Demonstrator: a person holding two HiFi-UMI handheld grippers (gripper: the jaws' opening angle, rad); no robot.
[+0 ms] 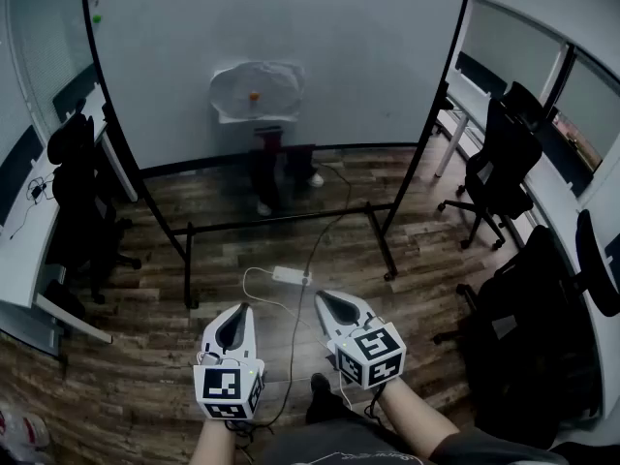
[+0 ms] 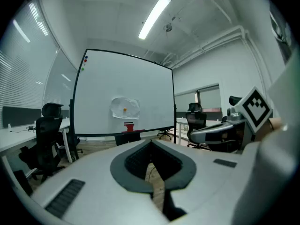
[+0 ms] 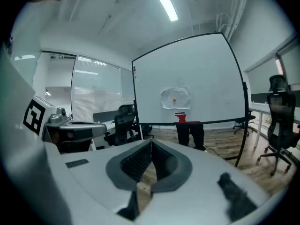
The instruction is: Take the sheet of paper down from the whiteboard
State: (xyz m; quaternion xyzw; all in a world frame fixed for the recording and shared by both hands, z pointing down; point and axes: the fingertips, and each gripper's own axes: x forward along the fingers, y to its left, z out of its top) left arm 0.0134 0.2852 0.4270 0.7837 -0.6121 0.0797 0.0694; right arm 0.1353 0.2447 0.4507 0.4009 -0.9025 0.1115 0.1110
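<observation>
A crumpled white sheet of paper [image 1: 257, 90] hangs low on the whiteboard [image 1: 291, 27], pinned by a small orange magnet [image 1: 254, 95]. The left gripper view shows the paper [image 2: 124, 108] far ahead, and so does the right gripper view, with the paper [image 3: 175, 98] at the board's middle. My left gripper [image 1: 239, 308] and right gripper [image 1: 325, 298] are held side by side near my body, well short of the board. Both are shut with nothing between the jaws. A red object [image 1: 268, 136] sits on the board's tray below the paper.
The whiteboard stands on a black frame [image 1: 291, 223] with floor bars. A white power strip [image 1: 291, 276] and cables lie on the wood floor between me and the board. Black office chairs [image 1: 504, 163] and desks line both sides. A person's legs [image 1: 281, 177] show behind the board.
</observation>
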